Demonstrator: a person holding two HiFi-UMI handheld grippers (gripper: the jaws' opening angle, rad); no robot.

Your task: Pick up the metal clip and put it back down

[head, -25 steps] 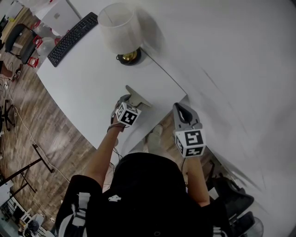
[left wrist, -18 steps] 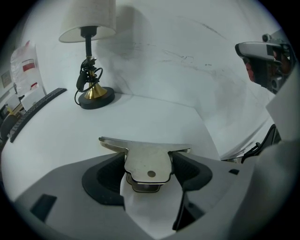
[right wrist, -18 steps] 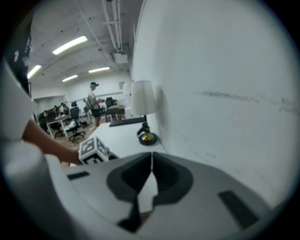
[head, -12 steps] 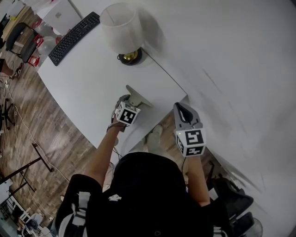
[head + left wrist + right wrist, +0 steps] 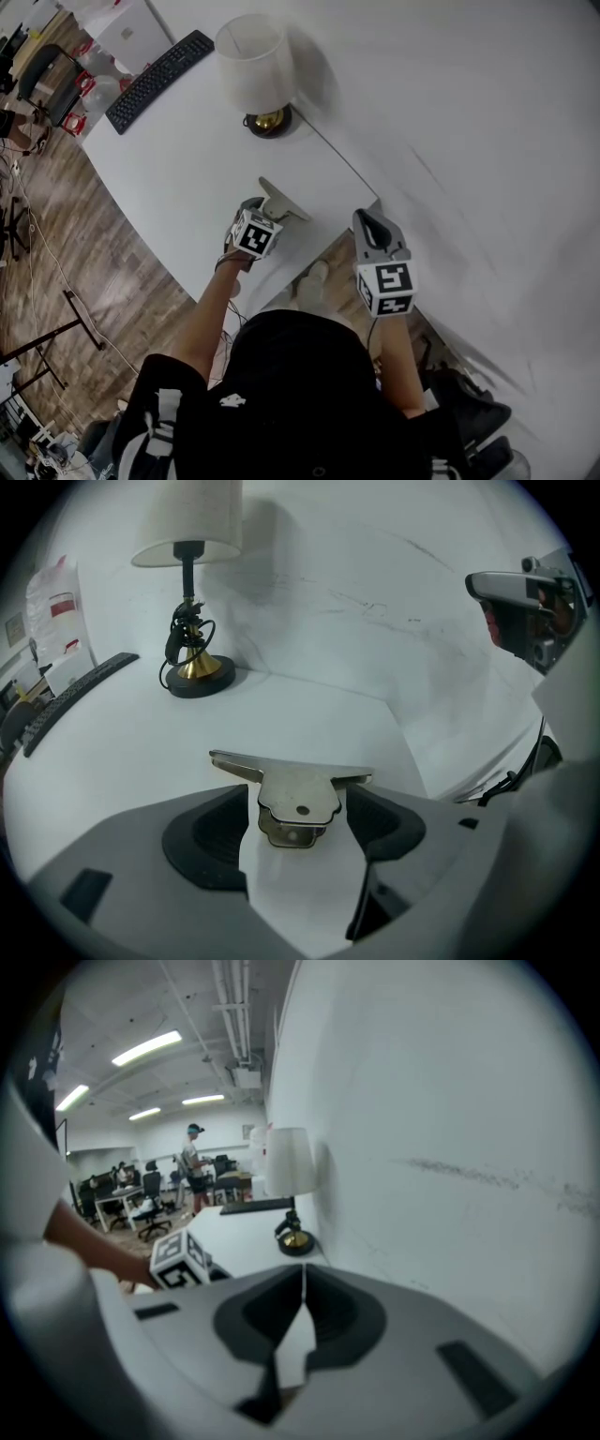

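The metal clip (image 5: pixel 298 803) lies flat on the white table (image 5: pixel 141 752), its wide flat lip pointing away from me. My left gripper (image 5: pixel 300 832) is open, and the clip's handles sit between the dark pads (image 5: pixel 217 832) with a gap on the left side. From the head view, the clip (image 5: pixel 283 200) rests near the table's front right corner, just ahead of the left gripper (image 5: pixel 268 212). My right gripper (image 5: pixel 368 218) hangs past the table's corner beside the wall. It is shut (image 5: pixel 302 1290) and holds nothing.
A lamp (image 5: pixel 255 70) with a white shade and brass base stands at the table's back by the wall. A black keyboard (image 5: pixel 159 80) lies at the far left end. The white wall (image 5: pixel 450 141) runs along the right. Chairs and desks stand on the wooden floor (image 5: pixel 66 253).
The head view has shifted a little, so the table sits slightly lower and to the right. Both grippers stay where they were, and the clip has not moved.
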